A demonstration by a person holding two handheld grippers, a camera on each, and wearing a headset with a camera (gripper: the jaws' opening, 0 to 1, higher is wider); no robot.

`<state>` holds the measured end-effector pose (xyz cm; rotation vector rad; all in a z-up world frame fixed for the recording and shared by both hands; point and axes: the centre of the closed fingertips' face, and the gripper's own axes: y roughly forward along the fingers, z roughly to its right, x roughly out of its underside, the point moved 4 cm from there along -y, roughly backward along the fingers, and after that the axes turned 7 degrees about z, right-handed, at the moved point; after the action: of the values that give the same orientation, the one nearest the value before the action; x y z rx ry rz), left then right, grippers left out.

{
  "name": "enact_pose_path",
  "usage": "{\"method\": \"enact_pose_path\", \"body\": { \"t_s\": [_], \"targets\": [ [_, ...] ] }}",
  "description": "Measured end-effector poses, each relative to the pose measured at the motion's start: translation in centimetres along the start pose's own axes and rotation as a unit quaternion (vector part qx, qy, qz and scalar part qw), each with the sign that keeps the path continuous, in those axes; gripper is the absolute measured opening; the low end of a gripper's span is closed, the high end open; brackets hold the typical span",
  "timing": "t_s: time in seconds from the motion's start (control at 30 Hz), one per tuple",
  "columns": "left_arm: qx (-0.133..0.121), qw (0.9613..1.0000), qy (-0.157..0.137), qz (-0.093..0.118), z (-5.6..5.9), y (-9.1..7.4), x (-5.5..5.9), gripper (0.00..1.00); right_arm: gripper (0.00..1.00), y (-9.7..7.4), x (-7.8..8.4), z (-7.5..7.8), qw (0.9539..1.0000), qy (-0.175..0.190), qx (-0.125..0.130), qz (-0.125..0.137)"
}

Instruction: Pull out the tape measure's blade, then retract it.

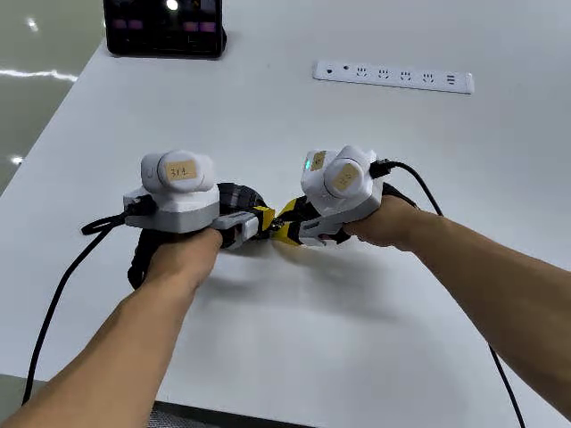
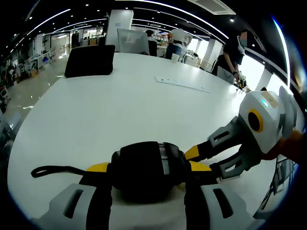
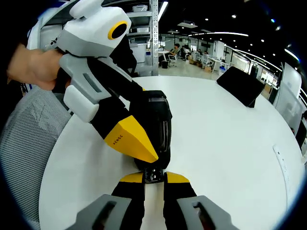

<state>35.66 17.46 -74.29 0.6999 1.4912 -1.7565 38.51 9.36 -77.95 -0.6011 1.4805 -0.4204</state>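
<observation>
A black tape measure (image 1: 239,198) rests on the white table (image 1: 294,330), held across its body by my left gripper (image 1: 254,223). In the left gripper view its case (image 2: 146,167) sits between my left gripper (image 2: 148,173) jaws, its black wrist strap (image 2: 53,170) trailing left. My right gripper (image 1: 284,228) meets it from the right, its yellow tips against the case front. In the right gripper view my right gripper (image 3: 154,178) is shut on the small metal blade tip (image 3: 154,175) at the case mouth (image 3: 154,124). No length of blade shows outside the case.
A white power strip (image 1: 393,76) lies at the back right and a black tablet (image 1: 165,27) at the back left. Black cables (image 1: 62,285) trail off both grippers. A grey mesh chair (image 3: 24,139) stands beside the table edge. People (image 2: 180,40) are far behind.
</observation>
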Motion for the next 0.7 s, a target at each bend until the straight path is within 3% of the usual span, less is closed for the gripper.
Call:
{"method": "enact_pose_path", "body": {
  "t_s": [0.7],
  "targets": [
    [-0.001, 0.9999, 0.01, -0.007, 0.23, 0.09, 0.01, 0.58, 0.13, 0.44, 0.05, 0.11, 0.9995, -0.027, -0.004, -0.018]
  ]
}}
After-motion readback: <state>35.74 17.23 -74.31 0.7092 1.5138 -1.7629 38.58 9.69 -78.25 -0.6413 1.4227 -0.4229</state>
